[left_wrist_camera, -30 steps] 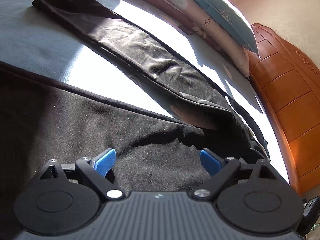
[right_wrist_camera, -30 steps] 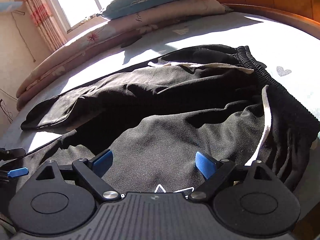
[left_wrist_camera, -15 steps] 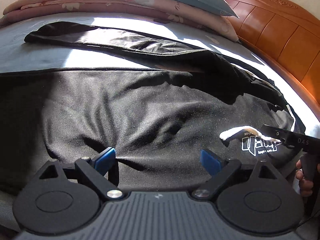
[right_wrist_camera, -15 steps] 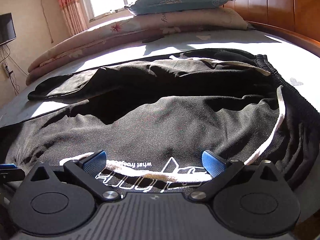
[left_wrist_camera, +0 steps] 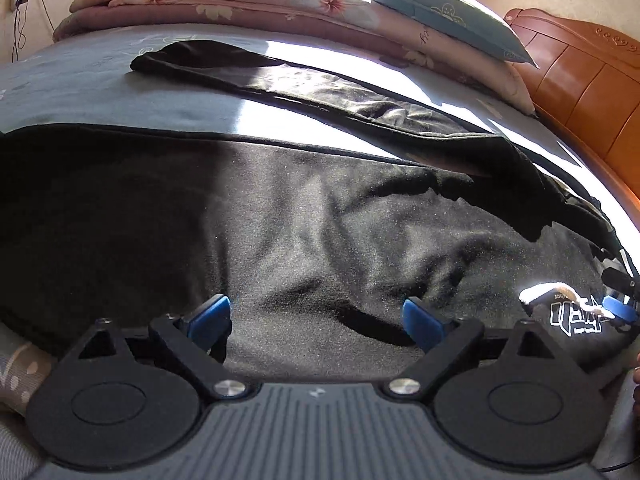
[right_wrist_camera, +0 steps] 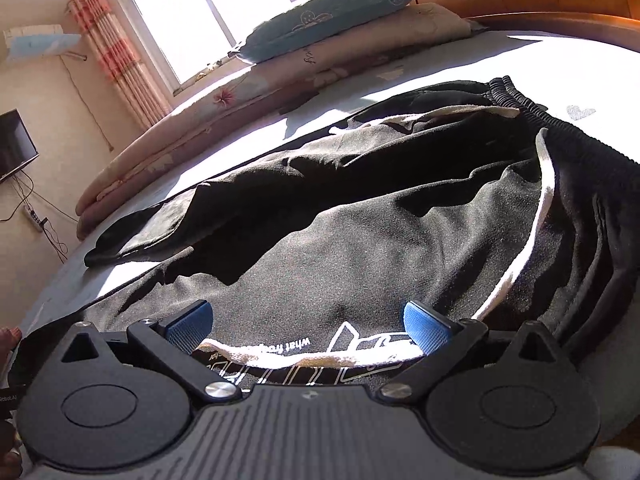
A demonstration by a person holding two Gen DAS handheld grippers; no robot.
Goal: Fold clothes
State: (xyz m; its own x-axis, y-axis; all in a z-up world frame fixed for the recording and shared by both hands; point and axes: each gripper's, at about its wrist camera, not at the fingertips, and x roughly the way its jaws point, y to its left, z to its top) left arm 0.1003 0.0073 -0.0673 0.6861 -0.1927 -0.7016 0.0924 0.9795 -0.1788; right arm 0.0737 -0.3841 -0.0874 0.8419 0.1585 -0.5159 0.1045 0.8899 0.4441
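A pair of black trousers [left_wrist_camera: 320, 232] lies spread on the bed, one leg [left_wrist_camera: 304, 84] stretched toward the far side. Its ribbed waistband [right_wrist_camera: 560, 128], white drawstring [right_wrist_camera: 548, 184] and white printed logo [right_wrist_camera: 360, 344] show in the right wrist view. My left gripper [left_wrist_camera: 316, 316] hovers open just over the near leg's cloth, nothing between its blue pads. My right gripper [right_wrist_camera: 306, 326] stands wide open above the logo and a white cord [right_wrist_camera: 304, 360], not pressing on either. The logo [left_wrist_camera: 576, 316] and a blue fingertip [left_wrist_camera: 620, 308] of the right gripper appear at the right edge of the left wrist view.
A grey-blue sheet [left_wrist_camera: 100, 92] covers the bed. Folded pink floral quilts [left_wrist_camera: 240, 4] and a teal pillow [right_wrist_camera: 332, 12] lie along the far side. A wooden headboard [left_wrist_camera: 580, 80] bounds the right. A window [right_wrist_camera: 208, 16], curtains and a wall screen [right_wrist_camera: 14, 144] stand beyond.
The left gripper swung and rolled across the near leg toward its left part. The right gripper dropped closer to the logo area and its jaws widened.
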